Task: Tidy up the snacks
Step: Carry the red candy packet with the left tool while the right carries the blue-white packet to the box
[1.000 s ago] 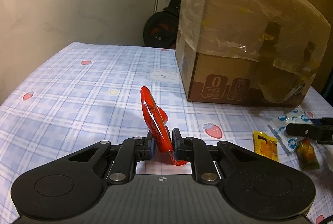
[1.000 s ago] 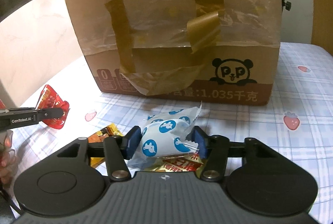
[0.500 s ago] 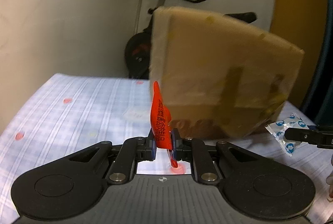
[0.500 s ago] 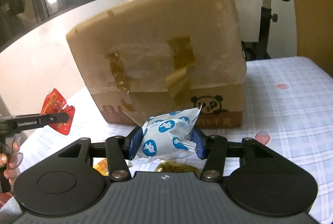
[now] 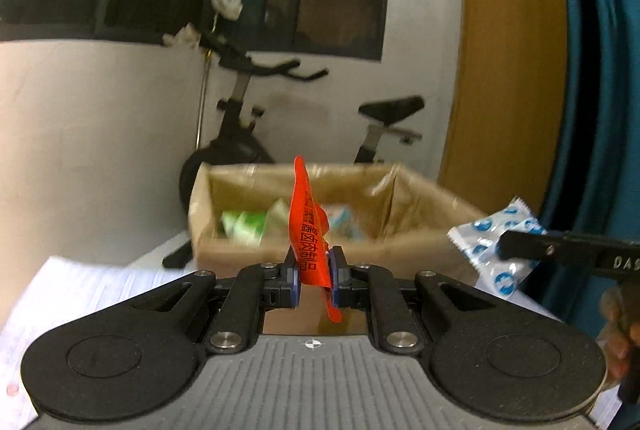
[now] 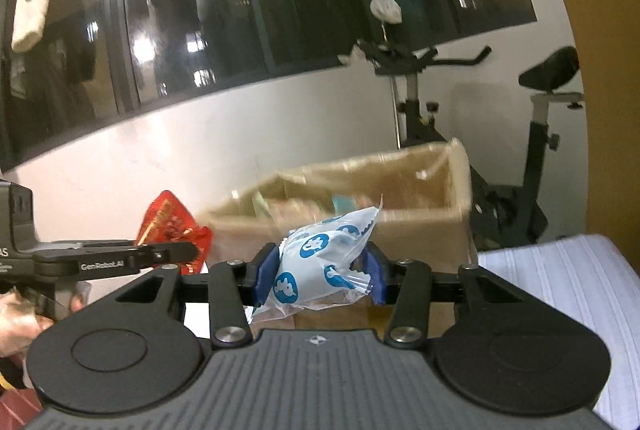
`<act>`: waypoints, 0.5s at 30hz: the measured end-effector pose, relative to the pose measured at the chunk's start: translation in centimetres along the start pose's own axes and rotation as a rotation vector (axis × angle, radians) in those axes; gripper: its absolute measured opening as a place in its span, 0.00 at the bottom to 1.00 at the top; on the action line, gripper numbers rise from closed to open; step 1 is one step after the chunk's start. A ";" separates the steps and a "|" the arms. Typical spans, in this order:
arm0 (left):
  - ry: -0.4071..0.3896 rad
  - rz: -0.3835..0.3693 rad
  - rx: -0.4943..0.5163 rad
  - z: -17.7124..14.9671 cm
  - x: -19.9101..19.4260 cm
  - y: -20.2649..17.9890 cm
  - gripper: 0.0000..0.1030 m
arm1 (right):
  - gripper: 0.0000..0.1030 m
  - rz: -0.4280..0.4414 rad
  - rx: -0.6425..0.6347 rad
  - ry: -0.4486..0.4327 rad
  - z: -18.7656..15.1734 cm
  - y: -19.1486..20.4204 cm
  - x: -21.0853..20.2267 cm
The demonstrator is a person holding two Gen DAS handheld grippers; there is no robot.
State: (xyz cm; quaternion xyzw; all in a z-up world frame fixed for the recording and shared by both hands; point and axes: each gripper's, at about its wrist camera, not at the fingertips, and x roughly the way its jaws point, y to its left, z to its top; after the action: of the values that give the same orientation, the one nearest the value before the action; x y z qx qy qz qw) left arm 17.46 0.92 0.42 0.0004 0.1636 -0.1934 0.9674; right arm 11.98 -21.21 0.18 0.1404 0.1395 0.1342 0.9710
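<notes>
Snacks in open brown cardboard box (image 5: 416, 206): blurred green (image 5: 244, 224) and pale packets. Left gripper (image 5: 313, 272) clamps red foil sachet (image 5: 308, 230); right gripper (image 6: 319, 270) clamps white blue-dotted pouch (image 6: 324, 258), both raised before box

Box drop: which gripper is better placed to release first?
Left, probably. Its red packet lines up with the open box directly ahead; the right gripper holds its blue packet beside the near wall.

"GenRobot.AI" on the left gripper (image 6: 168, 254); "DAS" on the right gripper (image 5: 520, 250).
</notes>
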 end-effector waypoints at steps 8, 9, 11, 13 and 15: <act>0.041 0.041 0.058 4.0 4.5 -2.0 0.14 | 0.45 -0.034 0.019 -0.050 4.1 -2.0 2.8; 0.062 0.048 0.056 4.4 5.5 -2.1 0.14 | 0.45 -0.048 0.020 -0.047 4.4 -2.3 3.4; 0.094 0.069 0.057 4.9 6.9 -2.0 0.14 | 0.44 -0.069 0.028 -0.033 5.1 -3.1 4.8; 0.129 0.090 0.064 5.2 8.6 -2.0 0.14 | 0.43 -0.098 0.026 -0.010 5.4 -3.6 6.2; 0.150 0.101 0.072 5.3 9.1 -1.9 0.15 | 0.41 -0.118 0.020 0.026 5.6 -4.1 7.4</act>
State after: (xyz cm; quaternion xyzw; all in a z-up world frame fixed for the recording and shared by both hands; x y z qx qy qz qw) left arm 26.39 -4.57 2.71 0.0580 0.2280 -0.1493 0.9604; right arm 21.50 -24.09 2.30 0.1398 0.1614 0.0769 0.9739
